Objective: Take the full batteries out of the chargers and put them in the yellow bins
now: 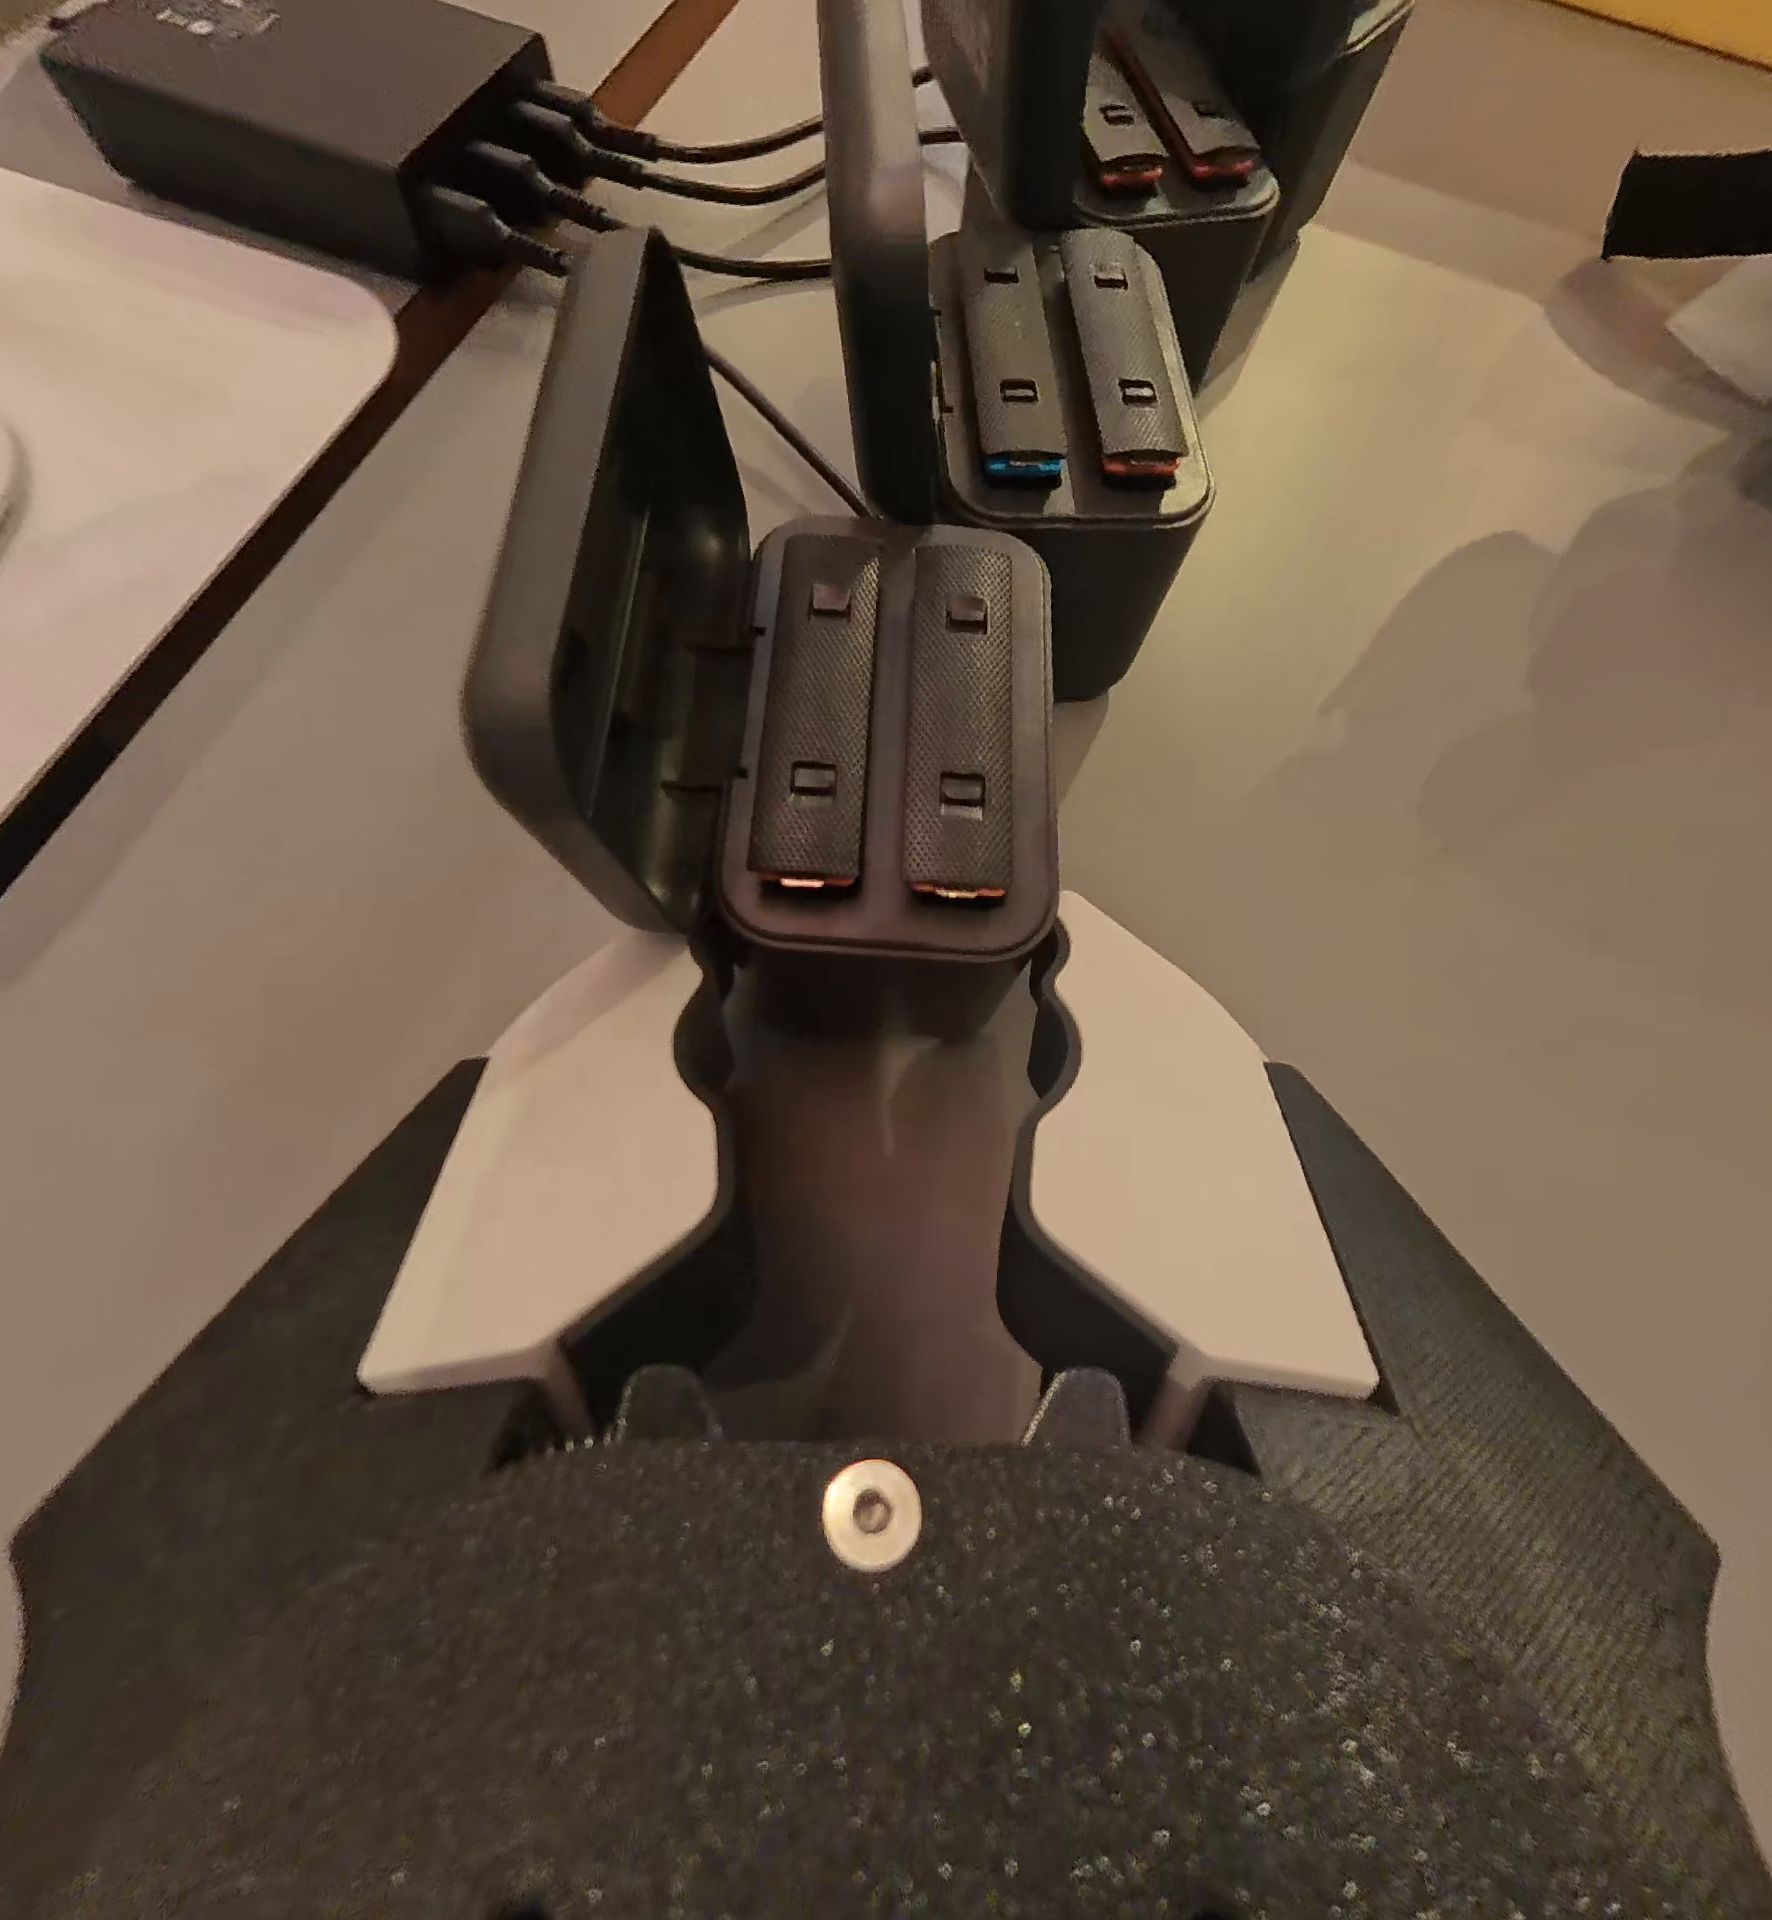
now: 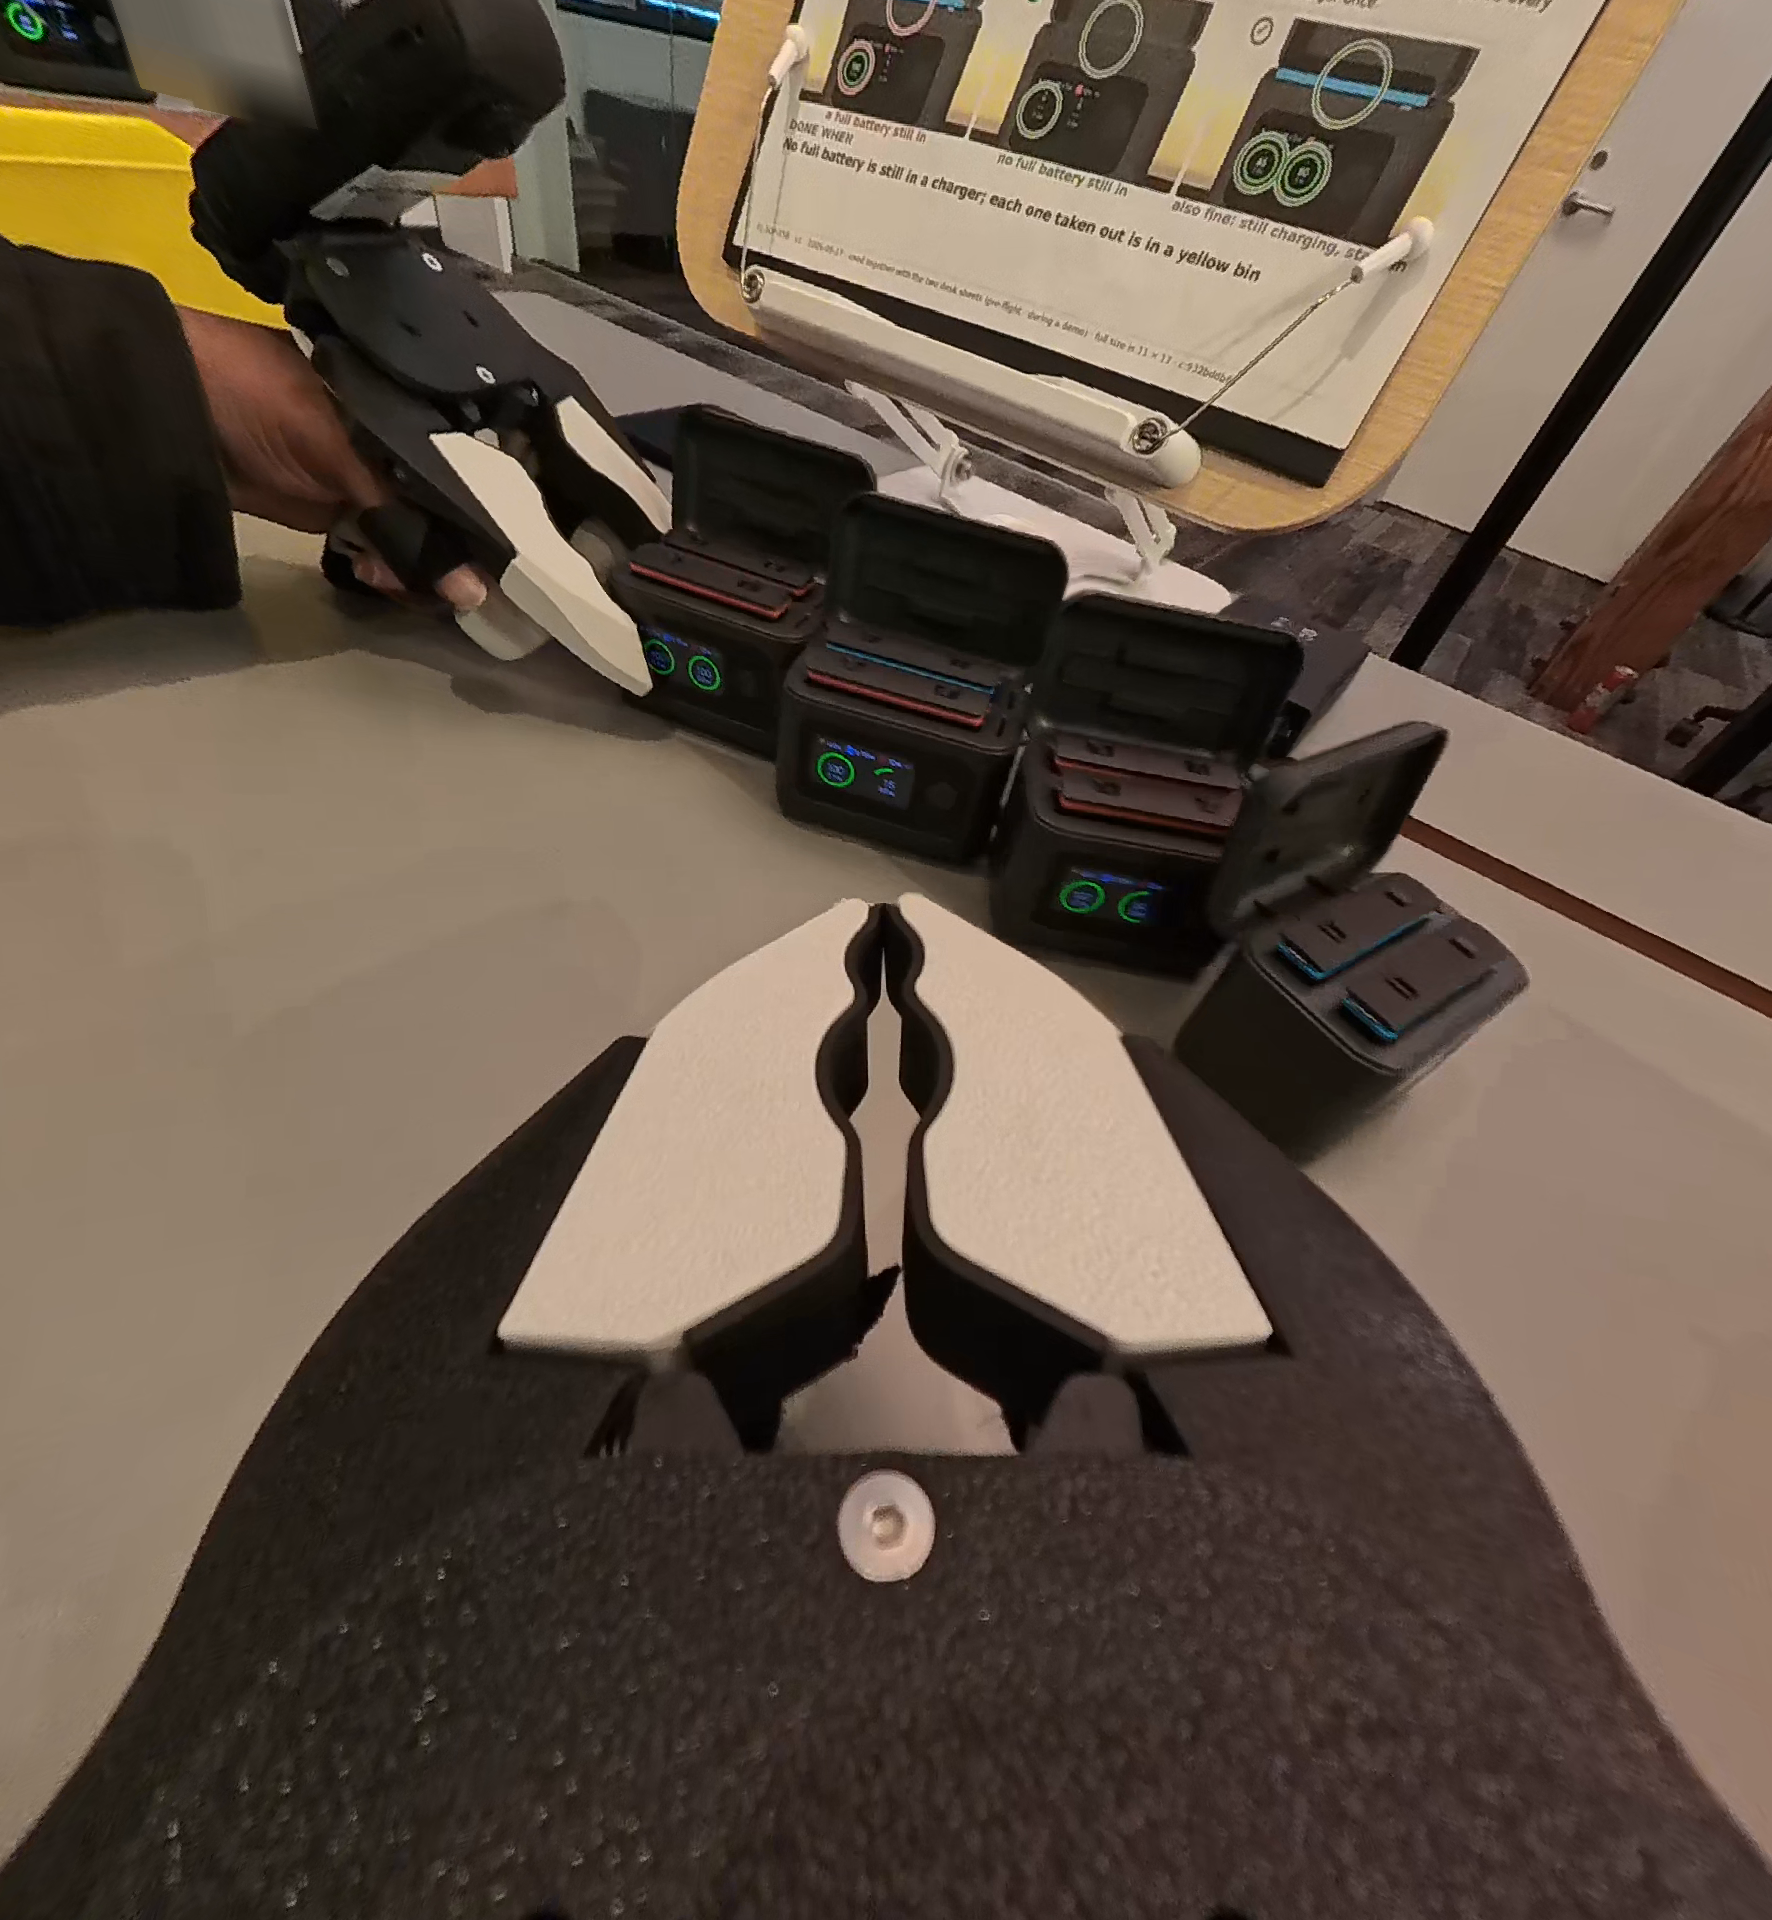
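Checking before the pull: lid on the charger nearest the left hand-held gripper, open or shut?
Open. The lid stands swung up to the left of the charger, both batteries exposed.

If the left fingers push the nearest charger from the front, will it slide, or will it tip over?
The nearest charger looks boxy and as tall as wide, so a low push would probably slide it on the smooth table. Its open lid stands up at one side, so a high push might rock it. The cable behind it may resist sliding.
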A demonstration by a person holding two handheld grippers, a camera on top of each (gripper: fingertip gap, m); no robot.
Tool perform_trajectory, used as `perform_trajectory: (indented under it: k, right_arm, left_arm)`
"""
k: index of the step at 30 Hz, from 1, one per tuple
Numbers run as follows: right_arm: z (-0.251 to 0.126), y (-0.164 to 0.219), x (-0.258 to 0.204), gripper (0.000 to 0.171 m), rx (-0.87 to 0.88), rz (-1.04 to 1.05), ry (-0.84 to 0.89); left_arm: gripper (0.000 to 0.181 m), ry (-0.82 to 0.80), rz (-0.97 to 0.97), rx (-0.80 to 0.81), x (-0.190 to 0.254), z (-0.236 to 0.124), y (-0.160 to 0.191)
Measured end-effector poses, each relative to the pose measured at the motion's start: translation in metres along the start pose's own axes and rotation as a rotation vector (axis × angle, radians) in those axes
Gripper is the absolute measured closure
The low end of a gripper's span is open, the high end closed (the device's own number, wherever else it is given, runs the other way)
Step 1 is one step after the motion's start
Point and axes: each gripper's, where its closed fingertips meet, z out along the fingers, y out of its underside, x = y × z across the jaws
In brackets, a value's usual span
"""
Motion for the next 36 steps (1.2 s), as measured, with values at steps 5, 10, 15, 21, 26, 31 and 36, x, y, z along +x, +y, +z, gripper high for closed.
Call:
perform_trajectory:
  k: [5,10,15,21,26,31,36]
  right_arm:
    - [0.0,0.002,0.0,0.171,-0.006,0.002,-0.003]
    - [0.001,0.003,-0.001,0.171,-0.012,0.002,-0.007]
    - [0.008,0.004,-0.01,0.171,-0.032,-0.007,-0.046]
    - [0.044,-0.002,-0.061,0.15,-0.104,0.065,-0.22]
    - [0.096,-0.007,-0.085,0.129,-0.187,-0.014,-0.259]
    - [0.136,0.0,-0.081,0.12,-0.279,-0.039,-0.236]
    - [0.158,-0.006,-0.071,0.11,-0.285,0.014,-0.121]
  left_arm:
    - [0.125,0.011,0.025,-0.003,0.01,0.007,-0.005]
    - [0.126,0.006,0.019,0.003,0.008,0.006,-0.004]
    - [0.126,0.005,0.007,0.001,-0.001,-0.002,0.002]
    - [0.126,0.0,-0.011,0.007,-0.007,-0.008,0.005]
    - [0.126,-0.012,-0.007,0.007,-0.009,-0.009,0.006]
    - [0.121,-0.047,-0.007,0.017,-0.014,-0.017,0.009]
    - [0.122,-0.068,-0.021,0.045,-0.019,-0.034,0.011]
